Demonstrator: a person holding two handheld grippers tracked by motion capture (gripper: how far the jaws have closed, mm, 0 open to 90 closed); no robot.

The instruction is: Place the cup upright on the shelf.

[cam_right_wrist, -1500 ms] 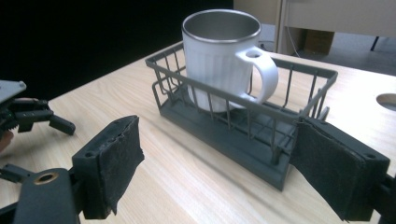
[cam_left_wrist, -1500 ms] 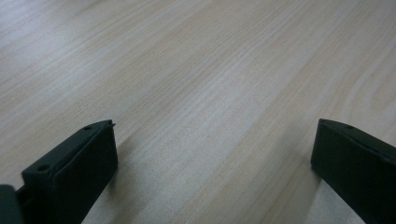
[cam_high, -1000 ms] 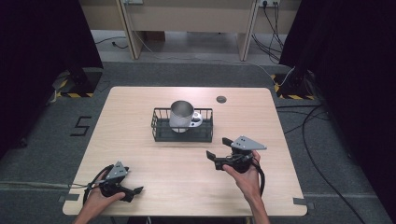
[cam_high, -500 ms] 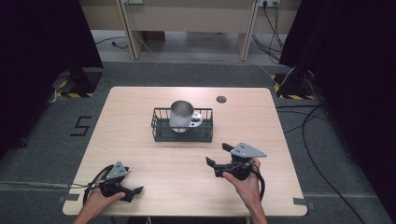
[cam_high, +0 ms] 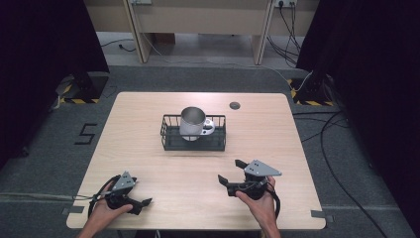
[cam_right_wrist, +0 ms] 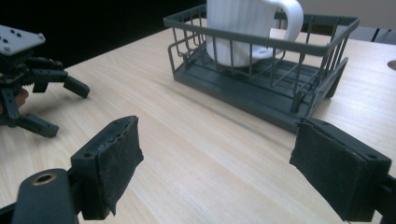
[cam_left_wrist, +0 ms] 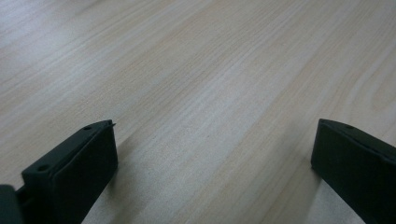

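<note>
Wooden counter (cam_high: 148, 148), with a dark wire basket (cam_high: 218, 144) at its middle; all places are given from that basket. A white ribbed mug (cam_high: 190, 124) sits inside the basket, on its left side, handle toward the right. The right gripper (cam_high: 233, 173) is on the near side of the basket, slightly right, jaws spread with nothing between them. The left gripper (cam_high: 141, 204) is well apart, near-left, low over the counter, jaws spread and empty too. Judged step: reaching for the mug. Go in from above the basket wall, align the jaws across the mug's rim or handle, and avoid clipping the wires.
</note>
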